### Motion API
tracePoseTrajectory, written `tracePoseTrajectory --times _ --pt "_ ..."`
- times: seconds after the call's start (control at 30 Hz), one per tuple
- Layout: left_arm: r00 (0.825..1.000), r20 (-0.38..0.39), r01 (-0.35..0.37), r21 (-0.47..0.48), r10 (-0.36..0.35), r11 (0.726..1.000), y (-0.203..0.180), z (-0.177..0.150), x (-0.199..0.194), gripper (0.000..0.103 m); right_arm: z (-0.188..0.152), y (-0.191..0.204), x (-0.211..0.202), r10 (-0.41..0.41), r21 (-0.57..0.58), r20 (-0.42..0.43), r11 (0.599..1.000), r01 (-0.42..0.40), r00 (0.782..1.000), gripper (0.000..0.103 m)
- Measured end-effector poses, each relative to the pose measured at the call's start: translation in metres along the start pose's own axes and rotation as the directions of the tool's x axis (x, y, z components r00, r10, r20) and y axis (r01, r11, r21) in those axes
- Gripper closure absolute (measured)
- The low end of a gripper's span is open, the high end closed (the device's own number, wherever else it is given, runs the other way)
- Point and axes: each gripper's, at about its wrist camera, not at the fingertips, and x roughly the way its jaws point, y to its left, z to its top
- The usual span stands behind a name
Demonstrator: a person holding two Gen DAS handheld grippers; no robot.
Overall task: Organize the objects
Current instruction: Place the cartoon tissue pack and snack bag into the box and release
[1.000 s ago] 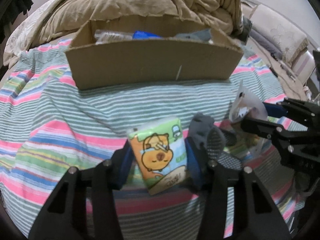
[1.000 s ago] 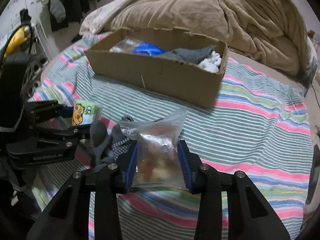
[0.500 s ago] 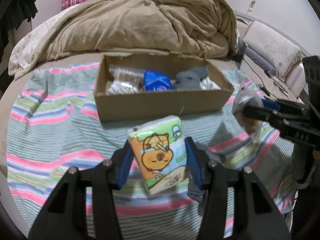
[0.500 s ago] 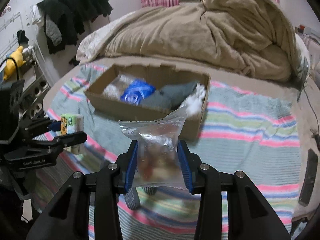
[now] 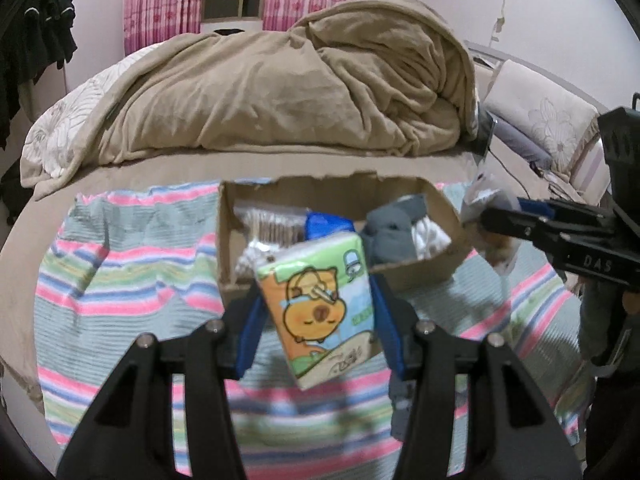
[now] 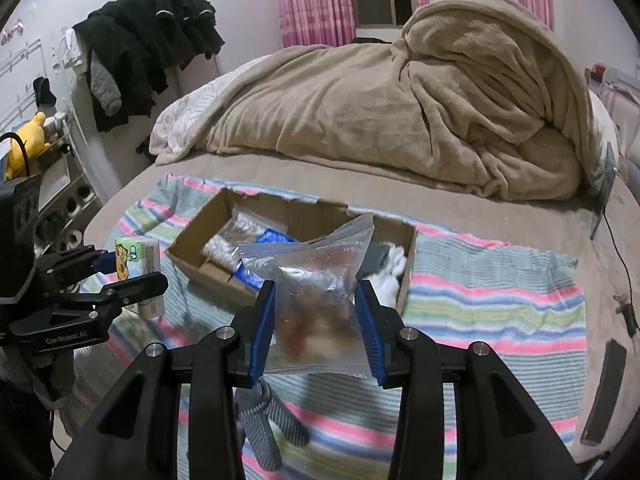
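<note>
My left gripper [image 5: 318, 320] is shut on a tissue pack [image 5: 320, 308] with a cartoon capybara, held high above the striped blanket [image 5: 120, 272]. It also shows in the right wrist view [image 6: 138, 268]. My right gripper [image 6: 316, 328] is shut on a clear zip bag [image 6: 316, 288] of snacks, held in the air in front of the open cardboard box [image 6: 200, 236]. The box [image 5: 440, 208] holds a clear packet, a blue packet [image 5: 324, 226], grey socks [image 5: 394, 228] and a white item. A grey sock [image 6: 264, 420] lies on the blanket below my right gripper.
A crumpled tan duvet [image 5: 280, 80] fills the far half of the bed. Dark clothes [image 6: 148, 40] hang on the left wall, with a shelf and a yellow plush toy [image 6: 28, 140] below. Pillows [image 5: 548, 120] lie at the right. A dark remote [image 6: 604, 392] lies near the blanket's right edge.
Both grippers have risen well above the bed with their loads. The box now appears smaller and lower, and its inside shows. The grey sock stayed on the blanket.
</note>
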Motion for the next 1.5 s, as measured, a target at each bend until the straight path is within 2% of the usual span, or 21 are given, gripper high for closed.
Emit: tracePoseTrajectory --times 0.1,0.23,0.5,0.67,0.87,1.17,1.23,1.3,1.5 --pt "1.0 0.004 0.008 0.002 -0.008 1.0 0.003 0.008 0.007 0.052 0.007 -0.004 0.005 0.0 0.014 0.005 1.0 0.0 1.0 0.061" --pt "0.998 0.012 0.055 0.012 -0.055 0.998 0.001 0.018 0.016 0.052 0.012 -0.009 0.014 -0.005 0.024 -0.007 1.0 0.005 1.0 0.061" --pt "0.997 0.01 0.071 0.055 -0.071 0.996 -0.01 0.036 0.044 0.052 0.015 -0.019 0.032 -0.033 0.044 -0.031 0.998 0.035 0.999 0.061" --pt "0.999 0.003 0.04 0.055 -0.04 0.998 -0.007 0.042 0.063 0.052 0.016 -0.027 0.042 -0.049 0.074 -0.03 0.996 0.051 0.998 0.061" --pt "0.997 -0.068 0.037 0.043 -0.034 0.998 0.0 0.035 0.088 0.051 0.015 -0.031 0.054 -0.047 0.089 -0.042 0.995 0.051 0.998 0.061" --pt "0.997 -0.081 0.023 0.059 -0.018 0.998 -0.003 0.029 0.096 0.05 0.012 -0.025 0.076 -0.049 0.057 -0.082 0.997 0.053 0.995 0.06" --pt "0.997 -0.078 0.024 0.048 -0.02 0.999 -0.002 0.028 0.094 0.048 0.01 -0.026 0.078 -0.051 0.061 -0.082 0.997 0.056 0.995 0.058" --pt "0.997 -0.068 0.027 0.035 -0.025 0.999 0.001 0.027 0.089 0.047 0.01 -0.026 0.077 -0.058 0.059 -0.078 0.996 0.062 0.995 0.05" --pt "0.998 -0.045 0.036 -0.003 -0.036 0.999 0.011 0.018 0.076 0.046 0.009 -0.029 0.067 -0.08 0.073 -0.048 0.994 0.083 0.996 0.043"
